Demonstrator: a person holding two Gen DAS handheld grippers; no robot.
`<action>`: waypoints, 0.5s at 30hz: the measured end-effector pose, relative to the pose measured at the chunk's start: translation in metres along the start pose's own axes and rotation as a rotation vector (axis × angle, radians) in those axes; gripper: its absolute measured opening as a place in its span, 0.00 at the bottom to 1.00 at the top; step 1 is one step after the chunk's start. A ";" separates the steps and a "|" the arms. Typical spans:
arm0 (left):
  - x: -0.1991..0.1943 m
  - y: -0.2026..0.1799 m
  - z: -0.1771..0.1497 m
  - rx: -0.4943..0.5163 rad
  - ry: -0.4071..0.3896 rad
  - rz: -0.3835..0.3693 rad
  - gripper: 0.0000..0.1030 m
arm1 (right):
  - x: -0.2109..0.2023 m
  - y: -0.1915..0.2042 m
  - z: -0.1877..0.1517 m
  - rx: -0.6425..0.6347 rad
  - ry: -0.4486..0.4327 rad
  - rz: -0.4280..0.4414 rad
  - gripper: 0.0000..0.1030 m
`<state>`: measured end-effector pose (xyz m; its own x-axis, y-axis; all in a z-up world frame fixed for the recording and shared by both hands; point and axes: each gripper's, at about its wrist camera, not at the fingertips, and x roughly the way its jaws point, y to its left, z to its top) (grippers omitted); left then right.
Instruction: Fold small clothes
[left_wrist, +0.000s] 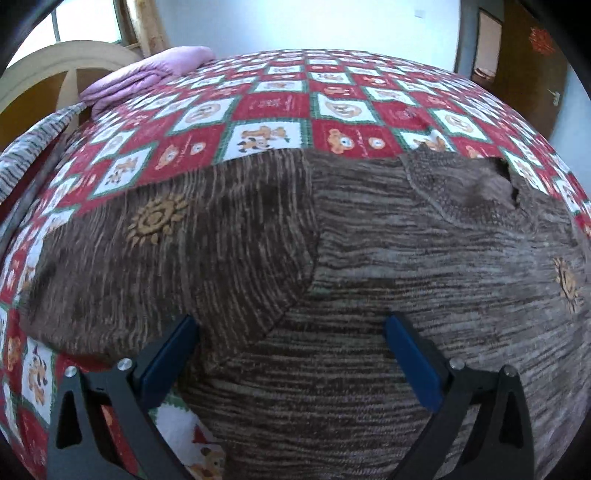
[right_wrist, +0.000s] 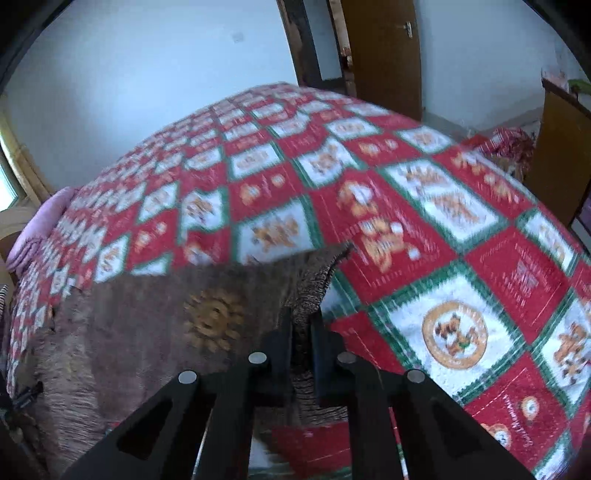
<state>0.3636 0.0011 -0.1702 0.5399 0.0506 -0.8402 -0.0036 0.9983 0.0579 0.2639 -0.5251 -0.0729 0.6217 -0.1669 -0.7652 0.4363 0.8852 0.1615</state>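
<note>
A small brown knit sweater (left_wrist: 369, 266) with tan sun emblems lies spread on the red, white and green patterned bedspread (left_wrist: 280, 103). One sleeve is folded over its body at the left. My left gripper (left_wrist: 291, 325) hovers just over the sweater's lower part, open, its blue pads (left_wrist: 410, 362) wide apart with nothing gripped. In the right wrist view my right gripper (right_wrist: 301, 325) is shut on the ribbed cuff of the sweater's sleeve (right_wrist: 314, 284), which rises between the black fingers. The rest of the sweater (right_wrist: 147, 332) lies to the left of it.
A folded pink blanket (left_wrist: 147, 74) sits at the far left of the bed by a window. A striped grey cloth (left_wrist: 33, 147) hangs at the left edge. Beyond the bed's far side stand a doorway and a wooden door (right_wrist: 384, 51). Bare bedspread (right_wrist: 461, 295) stretches right of the sweater.
</note>
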 end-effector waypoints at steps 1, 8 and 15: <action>-0.002 0.000 0.000 0.011 -0.002 -0.003 1.00 | -0.007 0.007 0.005 -0.007 -0.015 0.006 0.07; -0.048 0.028 -0.006 -0.053 -0.203 -0.034 1.00 | -0.051 0.067 0.034 -0.109 -0.096 0.035 0.07; -0.056 0.056 -0.008 -0.043 -0.318 0.052 1.00 | -0.085 0.130 0.045 -0.190 -0.143 0.094 0.07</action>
<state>0.3264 0.0543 -0.1239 0.7741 0.0974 -0.6256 -0.0704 0.9952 0.0678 0.2972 -0.4152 0.0410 0.7451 -0.1281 -0.6546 0.2508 0.9632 0.0969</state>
